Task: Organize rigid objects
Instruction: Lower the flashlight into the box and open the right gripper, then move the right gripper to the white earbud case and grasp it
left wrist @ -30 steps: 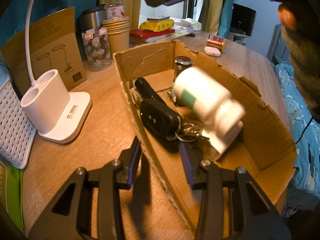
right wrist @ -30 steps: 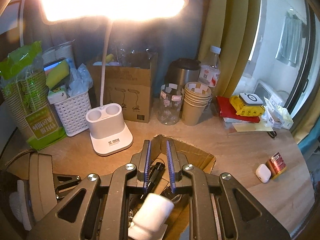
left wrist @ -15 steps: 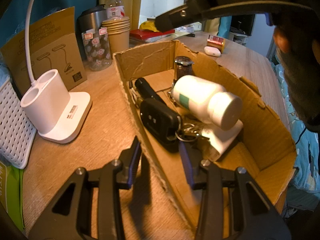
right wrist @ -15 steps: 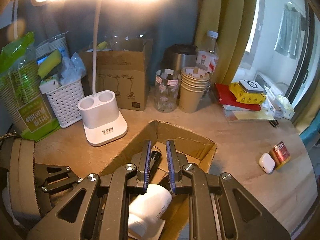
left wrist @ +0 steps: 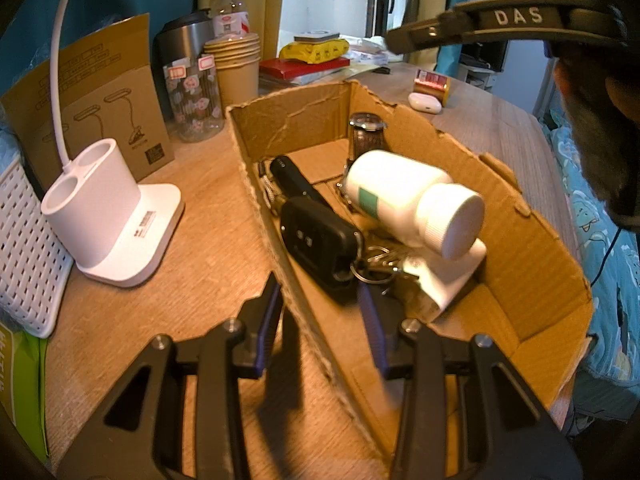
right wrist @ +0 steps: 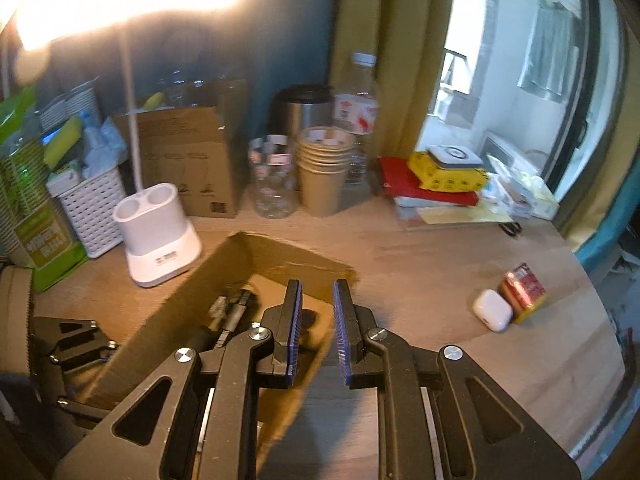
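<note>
Left claw (left wrist: pixel 320 312): angled down, jaws narrowed to near their tightest, one finger on each side of a thin cardboard wall; can't tell if the pads actually press on it. Right claw (right wrist: pixel 317 330): also angled down, blue-padded fingers (right wrist: pixel 295 332) parallel, closed to their minimum, nothing between them. In the left wrist view, the right claw's black body (left wrist: pixel 516 20) crosses the upper right, with a person's head beside it. In the right wrist view, the left claw's frame (right wrist: pixel 64 344) sits at lower left.
</note>
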The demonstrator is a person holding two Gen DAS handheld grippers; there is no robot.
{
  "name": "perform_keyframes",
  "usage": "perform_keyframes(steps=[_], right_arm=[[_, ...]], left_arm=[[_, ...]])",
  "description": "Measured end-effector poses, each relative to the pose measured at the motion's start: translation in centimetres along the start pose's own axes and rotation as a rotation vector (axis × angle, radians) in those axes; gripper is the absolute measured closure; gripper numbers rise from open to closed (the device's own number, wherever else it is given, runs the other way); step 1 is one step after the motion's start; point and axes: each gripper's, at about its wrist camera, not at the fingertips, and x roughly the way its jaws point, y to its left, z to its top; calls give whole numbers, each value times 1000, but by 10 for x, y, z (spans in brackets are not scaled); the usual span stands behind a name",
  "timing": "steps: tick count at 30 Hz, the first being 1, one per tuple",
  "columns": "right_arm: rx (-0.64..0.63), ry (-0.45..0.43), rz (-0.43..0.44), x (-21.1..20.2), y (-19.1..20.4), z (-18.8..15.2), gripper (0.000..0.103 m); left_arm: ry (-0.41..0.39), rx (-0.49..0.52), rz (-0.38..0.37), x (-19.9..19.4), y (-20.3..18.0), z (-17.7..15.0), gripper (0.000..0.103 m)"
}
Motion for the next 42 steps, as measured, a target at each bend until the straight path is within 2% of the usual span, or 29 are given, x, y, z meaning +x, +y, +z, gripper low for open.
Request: perform_keyframes(steps=[13, 15, 17, 25, 27, 29, 31, 42], right_arm=[[90, 11, -111, -4, -63, -11, 85], [110, 13, -134, -3, -73, -13, 81], [132, 15, -148, -2, -82, -15, 68], [165, 35, -191, 7, -107, -23, 67], [175, 43, -204, 11, -112, -25, 62], [185, 47, -213, 14, -118, -27, 52], [201, 51, -217, 18, -123, -29, 49], [279, 88, -221, 50, -146, -40, 40]], left_arm=[[0, 0, 0, 0, 0, 0, 63], [0, 0, 0, 0, 0, 0, 63], [0, 0, 0, 0, 0, 0, 63], [0, 1, 1, 0, -1, 0, 63], [0, 0, 1, 0, 0, 0, 63], [0, 1, 1, 0, -1, 0, 63], [0, 1, 1, 0, -1, 0, 63], [0, 0, 1, 0, -1, 0, 63]])
